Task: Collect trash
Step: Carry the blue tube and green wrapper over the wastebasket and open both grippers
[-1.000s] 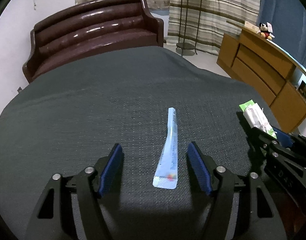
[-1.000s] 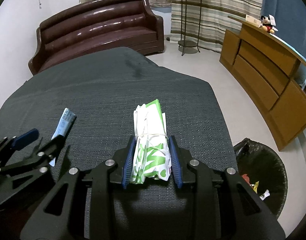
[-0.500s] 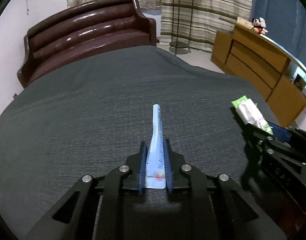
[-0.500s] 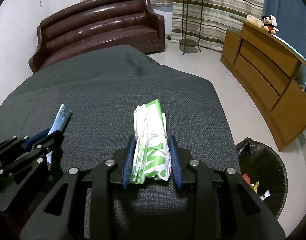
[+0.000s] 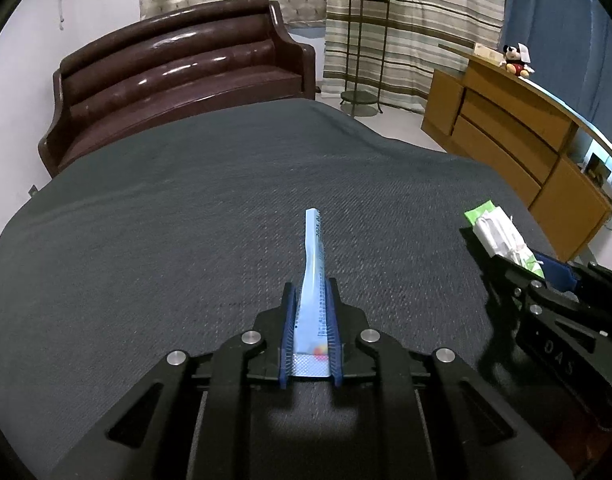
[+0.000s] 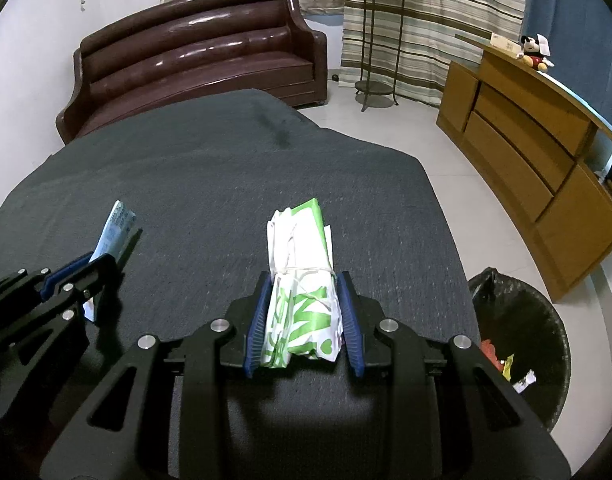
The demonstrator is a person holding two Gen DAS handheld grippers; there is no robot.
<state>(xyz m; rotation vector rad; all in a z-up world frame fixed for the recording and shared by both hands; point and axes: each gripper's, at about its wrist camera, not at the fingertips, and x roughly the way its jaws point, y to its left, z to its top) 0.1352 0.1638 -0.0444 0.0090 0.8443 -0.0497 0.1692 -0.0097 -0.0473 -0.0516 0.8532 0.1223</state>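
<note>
My left gripper point(image 5: 310, 294) is shut on a long light-blue wrapper point(image 5: 314, 276) that sticks out forward over the dark grey tablecloth point(image 5: 185, 232). The wrapper also shows in the right wrist view point(image 6: 115, 228). My right gripper point(image 6: 303, 286) is shut on a white-and-green folded wrapper bundle point(image 6: 299, 280) tied with a thin band. The bundle also shows at the right of the left wrist view point(image 5: 502, 236). A black-lined trash bin point(image 6: 522, 344) with some scraps inside stands on the floor to the right of the table.
A brown leather sofa point(image 5: 177, 76) stands behind the table. A wooden sideboard point(image 5: 518, 140) with a plush toy point(image 5: 516, 60) runs along the right. A metal plant stand point(image 5: 360, 52) is by the striped curtain. White floor lies between the table and the sideboard.
My left gripper has shut on the blue wrapper, which lay between its open fingers a second ago, and has lifted it slightly. The right gripper keeps hold of the bundle.
</note>
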